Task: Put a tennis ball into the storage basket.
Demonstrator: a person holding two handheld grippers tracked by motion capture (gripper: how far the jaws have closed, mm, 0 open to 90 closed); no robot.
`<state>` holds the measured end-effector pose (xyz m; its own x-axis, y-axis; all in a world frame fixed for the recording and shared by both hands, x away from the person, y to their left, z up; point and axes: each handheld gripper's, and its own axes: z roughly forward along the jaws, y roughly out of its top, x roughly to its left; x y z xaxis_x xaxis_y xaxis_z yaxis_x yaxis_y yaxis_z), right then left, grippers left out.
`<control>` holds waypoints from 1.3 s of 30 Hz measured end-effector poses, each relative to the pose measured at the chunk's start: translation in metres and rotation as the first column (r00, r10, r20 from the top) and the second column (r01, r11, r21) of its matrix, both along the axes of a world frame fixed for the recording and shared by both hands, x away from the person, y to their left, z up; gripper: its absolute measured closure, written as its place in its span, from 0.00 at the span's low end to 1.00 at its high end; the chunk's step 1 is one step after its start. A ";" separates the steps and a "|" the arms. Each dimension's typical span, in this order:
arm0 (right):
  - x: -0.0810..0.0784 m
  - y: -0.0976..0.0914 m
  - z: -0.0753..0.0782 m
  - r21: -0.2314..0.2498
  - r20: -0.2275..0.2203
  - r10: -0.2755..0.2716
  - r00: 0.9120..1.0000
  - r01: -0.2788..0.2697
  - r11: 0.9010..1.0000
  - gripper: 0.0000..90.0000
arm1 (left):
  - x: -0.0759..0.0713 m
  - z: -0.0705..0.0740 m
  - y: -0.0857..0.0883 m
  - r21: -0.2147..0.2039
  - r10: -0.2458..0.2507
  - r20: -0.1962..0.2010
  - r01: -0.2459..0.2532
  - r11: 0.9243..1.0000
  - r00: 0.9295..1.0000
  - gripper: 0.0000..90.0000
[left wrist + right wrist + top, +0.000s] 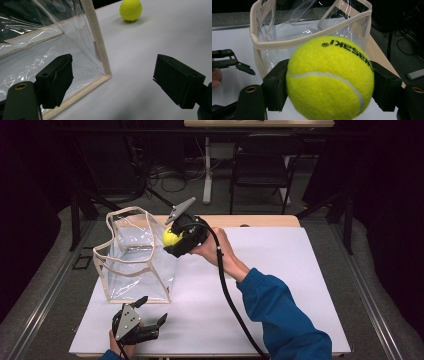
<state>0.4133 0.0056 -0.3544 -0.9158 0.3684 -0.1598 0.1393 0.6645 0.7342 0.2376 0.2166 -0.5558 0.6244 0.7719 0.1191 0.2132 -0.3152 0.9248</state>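
My right gripper (172, 238) is clamped on a yellow tennis ball (329, 78), one pad pressing on each side of it. In the right gripper view the ball carries black printed lettering, upside down from this angle; the part I can read is "KASAKI", with a small circled mark beside it, and a white seam curves across the felt below. In the high view I hold this ball up off the table, just at the right-hand upper rim of the clear plastic bag (132, 257). The bag stands upright on the white table (280, 285), its mouth open, its edges trimmed in beige fabric; I see no writing on it.

My left gripper (147, 317) sits low near the front edge of the table, just in front of the bag's near bottom corner, with its jaws spread wide and nothing between them. In the left gripper view the beige corner seam of the bag stands between and beyond the two pads, touching neither, and a second tennis ball (130, 10) lies on the table farther off, with no legible print.
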 end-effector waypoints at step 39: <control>-0.009 0.024 0.023 0.060 0.049 0.037 0.998 -0.039 0.997 0.29 | 0.000 0.000 0.000 -0.002 0.003 0.001 -0.003 1.000 1.000 0.18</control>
